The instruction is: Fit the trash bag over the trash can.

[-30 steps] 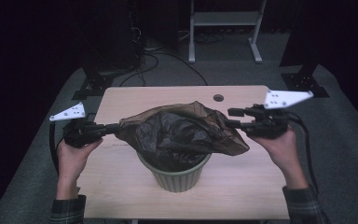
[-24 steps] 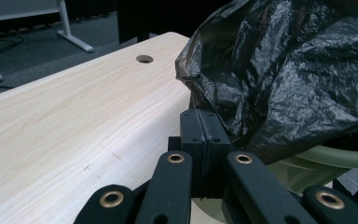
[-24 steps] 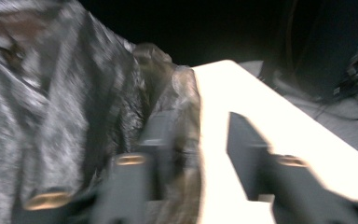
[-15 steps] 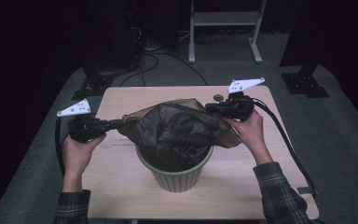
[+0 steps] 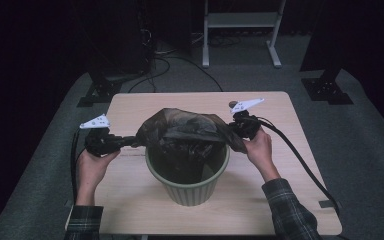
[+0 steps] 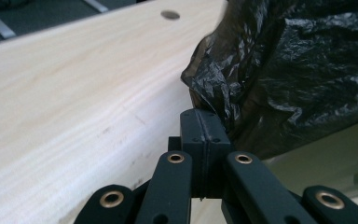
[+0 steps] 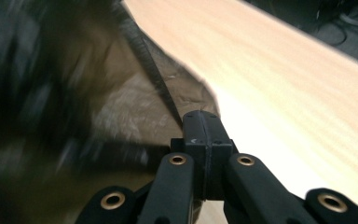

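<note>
While both grippers' jaws stay clamped on the bag [image 5: 187, 131], left gripper [image 5: 126, 141] at nine o'clock and right gripper [image 5: 236, 129] at two o'clock of the bin [image 5: 187, 185] on the desk [image 5: 290, 165], stretch the rim evenly and lower it over the bin's lip.

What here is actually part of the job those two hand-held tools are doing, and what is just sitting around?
In the job:
- dark plastic bag, stretched over the bin's mouth
- green bin
- left gripper, jaws shut on the bag's edge
- right gripper, jaws shut on the bag's opposite edge

Just lying about:
- wooden table
- white shelf frame on the floor behind
- floor cables
</note>
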`<state>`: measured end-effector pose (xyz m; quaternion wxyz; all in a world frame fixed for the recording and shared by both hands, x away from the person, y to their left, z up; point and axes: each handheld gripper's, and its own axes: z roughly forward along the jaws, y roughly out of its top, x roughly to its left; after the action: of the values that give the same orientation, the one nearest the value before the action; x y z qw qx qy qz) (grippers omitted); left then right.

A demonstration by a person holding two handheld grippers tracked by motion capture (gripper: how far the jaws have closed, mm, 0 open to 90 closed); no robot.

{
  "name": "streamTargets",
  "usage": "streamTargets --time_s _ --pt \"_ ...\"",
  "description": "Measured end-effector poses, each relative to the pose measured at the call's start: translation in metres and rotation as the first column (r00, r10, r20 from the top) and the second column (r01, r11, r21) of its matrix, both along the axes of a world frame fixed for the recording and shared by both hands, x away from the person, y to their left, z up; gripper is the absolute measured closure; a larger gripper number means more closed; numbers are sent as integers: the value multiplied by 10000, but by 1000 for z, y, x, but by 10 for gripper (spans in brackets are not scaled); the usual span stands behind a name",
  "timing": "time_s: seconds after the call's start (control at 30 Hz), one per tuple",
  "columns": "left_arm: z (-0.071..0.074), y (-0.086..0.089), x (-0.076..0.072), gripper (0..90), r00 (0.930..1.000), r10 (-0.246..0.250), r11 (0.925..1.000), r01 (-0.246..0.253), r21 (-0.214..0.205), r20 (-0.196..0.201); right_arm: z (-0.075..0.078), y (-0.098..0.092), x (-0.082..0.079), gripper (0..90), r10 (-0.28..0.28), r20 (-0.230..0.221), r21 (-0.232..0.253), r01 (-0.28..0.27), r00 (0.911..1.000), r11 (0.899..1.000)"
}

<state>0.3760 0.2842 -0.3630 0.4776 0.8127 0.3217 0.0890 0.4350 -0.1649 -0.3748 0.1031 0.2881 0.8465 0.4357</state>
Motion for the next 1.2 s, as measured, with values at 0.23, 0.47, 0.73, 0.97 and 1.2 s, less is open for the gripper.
streamTargets --time_s 0.23,0.47,0.73,0.97,1.2 --pt "0 1 -2 900 10000 -49 10000 50 -86 67 2 -15 -6 788 -151 150 446 144 9998 9989" --pt "2 2 -4 900 9999 -38 9998 41 -217 140 56 -50 -22 680 -559 1150 1513 381 9918 9877" --pt "3 3 -5 900 9998 -7 9995 13 -308 176 90 -41 -43 470 998 1372 2710 -1343 9855 9532" --pt "4 5 -6 900 9998 -22 9996 28 -295 207 83 -6 -35 427 1717 1003 2600 -1923 9800 9463" --pt "5 7 -6 900 9997 3 9995 5 -327 234 70 11 -19 582 2164 237 2694 -2146 9760 9388"
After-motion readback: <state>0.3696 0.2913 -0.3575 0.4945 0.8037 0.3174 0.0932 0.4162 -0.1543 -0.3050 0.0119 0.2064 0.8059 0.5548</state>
